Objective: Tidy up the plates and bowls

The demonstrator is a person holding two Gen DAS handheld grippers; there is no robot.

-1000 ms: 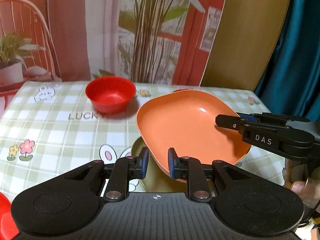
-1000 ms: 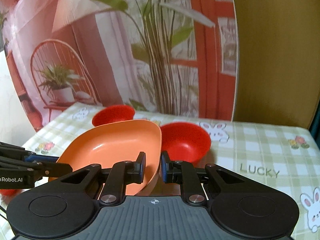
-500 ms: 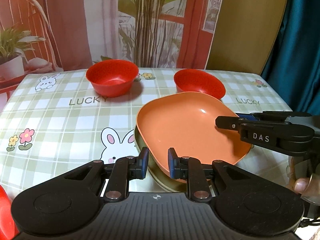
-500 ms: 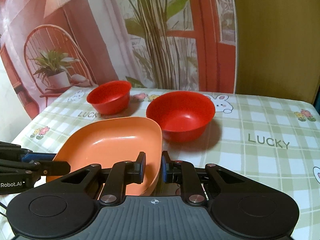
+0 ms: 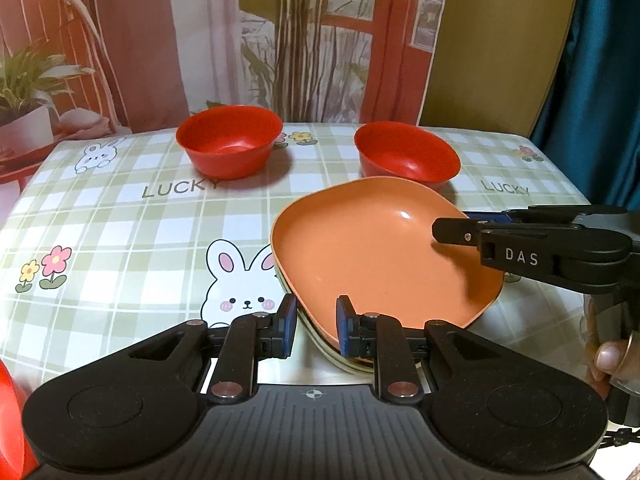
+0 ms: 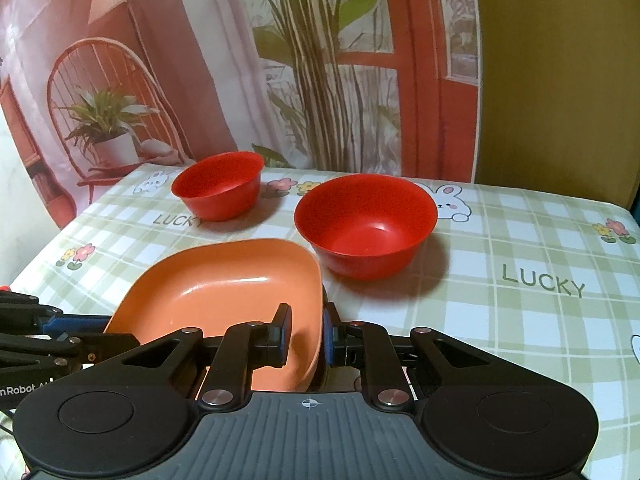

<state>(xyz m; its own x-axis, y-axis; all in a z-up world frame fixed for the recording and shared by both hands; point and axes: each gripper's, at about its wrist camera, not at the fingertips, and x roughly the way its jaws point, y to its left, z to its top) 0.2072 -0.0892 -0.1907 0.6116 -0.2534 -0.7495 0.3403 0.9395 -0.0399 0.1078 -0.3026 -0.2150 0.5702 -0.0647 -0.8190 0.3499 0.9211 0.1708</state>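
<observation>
Two hand-held grippers grasp one orange plate [image 5: 376, 256] from opposite sides above a table [image 5: 120, 216] covered in a green-checked cloth with rabbits and the word LUCKY.

The left gripper [image 5: 316, 326] points steeply down toward the table, its jaws drawn narrow over the plate's near rim; one blue pad sits outside the rim and the other inside.

The right gripper [image 6: 304, 334] is pitched down at a similar angle and clamps the plate's right-hand edge, jaws nearly closed on the rim. In the left wrist view this gripper reaches in from the right, and part of the person's hand [image 5: 608, 356] shows behind it at the frame's edge.

The plate lies near the table's front edge, roughly level, over a pale green plate [image 5: 340, 356] of which only a sliver of rim shows beneath; whether the two touch is hard to judge from here.

Two red bowls stand upright toward the far edge: the left bowl [image 5: 230, 146] near the far left corner, the right bowl [image 6: 366, 226] just beyond the orange plate's far rim.
</observation>
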